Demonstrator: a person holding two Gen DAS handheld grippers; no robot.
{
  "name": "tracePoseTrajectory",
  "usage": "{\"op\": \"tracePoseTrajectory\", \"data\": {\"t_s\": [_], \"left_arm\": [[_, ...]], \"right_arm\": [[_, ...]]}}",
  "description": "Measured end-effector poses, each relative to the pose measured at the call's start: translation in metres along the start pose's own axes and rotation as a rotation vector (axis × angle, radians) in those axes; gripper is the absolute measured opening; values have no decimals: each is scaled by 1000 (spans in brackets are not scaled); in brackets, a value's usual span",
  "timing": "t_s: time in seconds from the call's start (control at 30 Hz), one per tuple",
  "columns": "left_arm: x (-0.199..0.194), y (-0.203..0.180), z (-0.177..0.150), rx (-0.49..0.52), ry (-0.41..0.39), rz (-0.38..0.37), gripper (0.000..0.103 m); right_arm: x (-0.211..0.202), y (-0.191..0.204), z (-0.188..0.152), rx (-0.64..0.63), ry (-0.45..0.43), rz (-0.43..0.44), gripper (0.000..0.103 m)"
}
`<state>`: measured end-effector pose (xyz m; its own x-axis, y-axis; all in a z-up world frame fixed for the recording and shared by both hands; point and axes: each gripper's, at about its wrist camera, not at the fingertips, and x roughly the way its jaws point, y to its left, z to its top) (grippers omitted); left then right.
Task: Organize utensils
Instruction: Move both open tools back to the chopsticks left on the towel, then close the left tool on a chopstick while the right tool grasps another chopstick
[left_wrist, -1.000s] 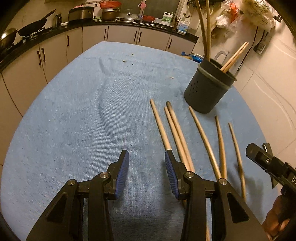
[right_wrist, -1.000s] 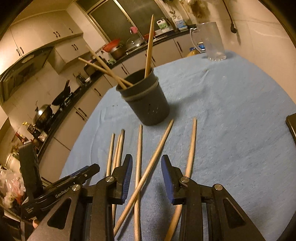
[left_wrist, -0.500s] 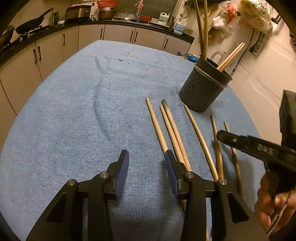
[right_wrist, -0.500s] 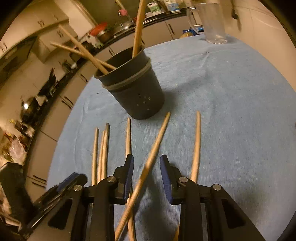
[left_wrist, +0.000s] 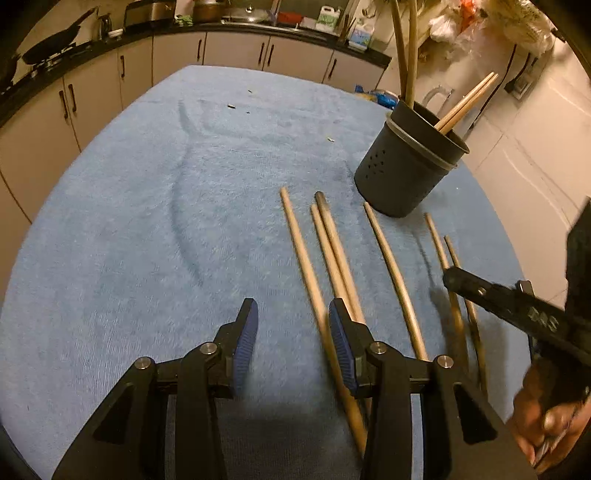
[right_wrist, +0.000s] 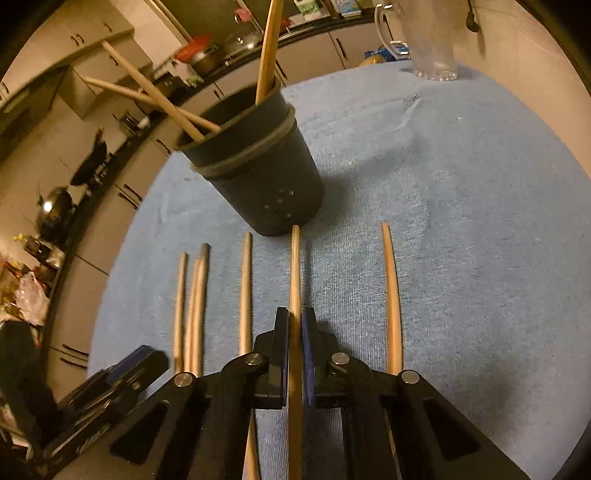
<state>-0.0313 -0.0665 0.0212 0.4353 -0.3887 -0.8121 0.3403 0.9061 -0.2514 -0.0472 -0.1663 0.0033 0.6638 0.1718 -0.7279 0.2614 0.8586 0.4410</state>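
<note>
Pick-up step: right gripper (right_wrist: 294, 350) pinches a chopstick (right_wrist: 294, 273) lying just before the holder (right_wrist: 258, 184), left gripper (left_wrist: 291, 332) spread and idle; next, lift and tip it into the holder.

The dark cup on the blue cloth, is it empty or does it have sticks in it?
Not empty. The dark cup stands upright with several wooden chopsticks leaning out of its top.

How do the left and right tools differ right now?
The left tool is open with nothing clamped, one chopstick running past its right pad; the right tool is shut on a chopstick. The held chopstick points at the dark holder, while the left tool faces bare blue cloth. Both have blue pads.
</note>
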Motion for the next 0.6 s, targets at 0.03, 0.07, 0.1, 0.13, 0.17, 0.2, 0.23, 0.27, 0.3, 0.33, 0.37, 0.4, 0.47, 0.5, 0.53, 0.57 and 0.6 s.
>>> {"op": "tracePoseTrajectory", "data": {"t_s": [0.03,0.07,0.1,0.13,0.17,0.2,0.23,0.27,0.3,0.33,0.37,0.4,0.47,0.5,0.53,0.57,0.6], "left_arm": [[3,-2,5,-1,21,3,32],[7,-4,10,-1,39,14,27],[10,-5,13,-1,52,21,25],[13,-6,18,-3,67,25,23],[16,-8,23,-6,81,28,20],[19,-9,26,-6,91,35,18],[21,-11,31,-3,100,51,16],[25,-14,35,2,109,68,15],[28,-17,39,10,120,85,12],[30,-18,43,18,126,96,10],[33,-22,46,32,128,109,8],[35,-22,47,32,127,115,7],[34,-25,46,43,118,126,7],[33,-25,44,49,108,117,7],[30,-23,42,46,100,103,7],[27,-21,39,36,93,75,6],[23,-19,36,28,87,56,6]], "right_arm": [[-4,0,-1,0,-9,14,7],[-6,2,-2,-1,-15,21,7],[-9,2,-3,-1,-22,28,7],[-11,3,-3,1,-29,34,7],[-13,3,-1,1,-33,40,7],[-15,2,-2,-2,-38,47,7],[-18,2,-3,-4,-44,52,7],[-21,2,-4,-5,-49,55,7],[-22,2,-4,-5,-53,58,7],[-24,2,-4,-5,-56,63,7],[-26,1,-6,-5,-59,66,7],[-27,1,-6,-5,-64,68,7],[-30,-1,-6,-8,-72,76,8],[-32,1,-6,-11,-78,79,8],[-34,-1,-7,-13,-84,82,8],[-36,-1,-7,-16,-91,83,8],[-40,0,-6,-23,-104,87,8]]}}
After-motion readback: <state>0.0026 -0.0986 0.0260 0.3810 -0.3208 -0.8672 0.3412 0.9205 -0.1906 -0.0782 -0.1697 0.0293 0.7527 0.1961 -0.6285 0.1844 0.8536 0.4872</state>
